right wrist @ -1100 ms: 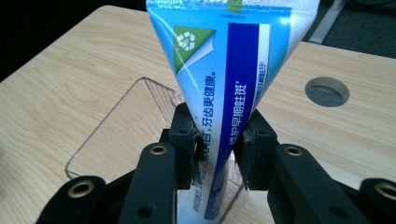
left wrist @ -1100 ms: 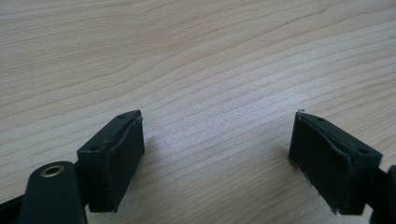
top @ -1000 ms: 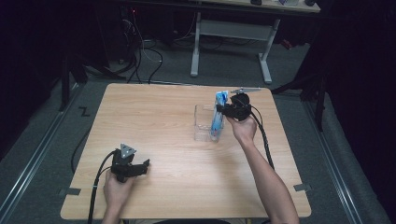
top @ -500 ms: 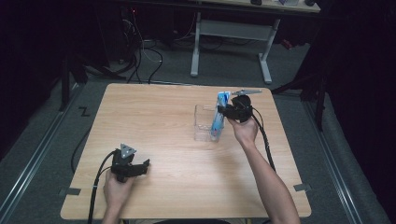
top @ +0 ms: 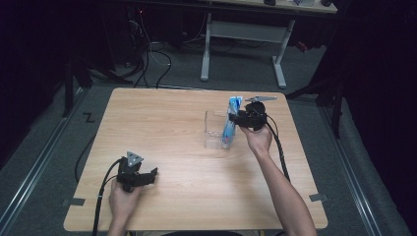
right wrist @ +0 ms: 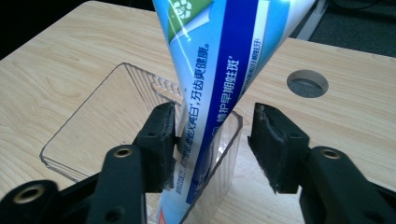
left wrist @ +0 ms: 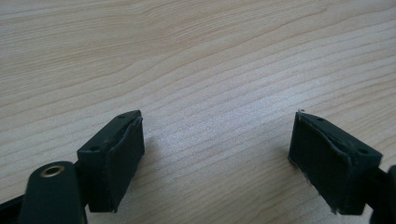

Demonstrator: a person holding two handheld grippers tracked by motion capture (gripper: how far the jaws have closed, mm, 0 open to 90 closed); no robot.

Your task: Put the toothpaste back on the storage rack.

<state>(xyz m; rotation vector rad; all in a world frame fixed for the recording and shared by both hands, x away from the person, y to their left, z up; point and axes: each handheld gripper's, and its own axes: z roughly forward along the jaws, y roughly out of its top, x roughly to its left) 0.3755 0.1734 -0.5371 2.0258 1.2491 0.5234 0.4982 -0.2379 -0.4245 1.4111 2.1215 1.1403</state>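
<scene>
At about one o'clock on the table (top: 172, 113), my right gripper (top: 235, 118) sits at the clear plastic box (top: 215, 132), with the toothpaste tube (top: 231, 120) standing in it. The tube leans in the box's near corner, its lower end down inside and its flat upper end sticking out above the rim. In the right gripper view the tube (right wrist: 224, 79) rises between my two black pads: the pad at nine o'clock (right wrist: 161, 140) lies against or just beside its printed side, and the pad at three o'clock (right wrist: 273, 144) stands apart from it with bare gap between. My right jaws have just been opening, so they are spread and no longer press on the tube, though it is between them. The box's clear wall (right wrist: 116, 88) runs off toward ten o'clock from the pads, and a round hole (right wrist: 307, 83) in the table shows at two o'clock.

At seven o'clock on the table, well apart from the box, my left gripper (top: 147, 175) rests low near the front edge in my left hand (top: 123, 201). In the left gripper view its pads (left wrist: 116, 158) stand wide apart over bare wood (left wrist: 196, 56), holding nothing.
</scene>
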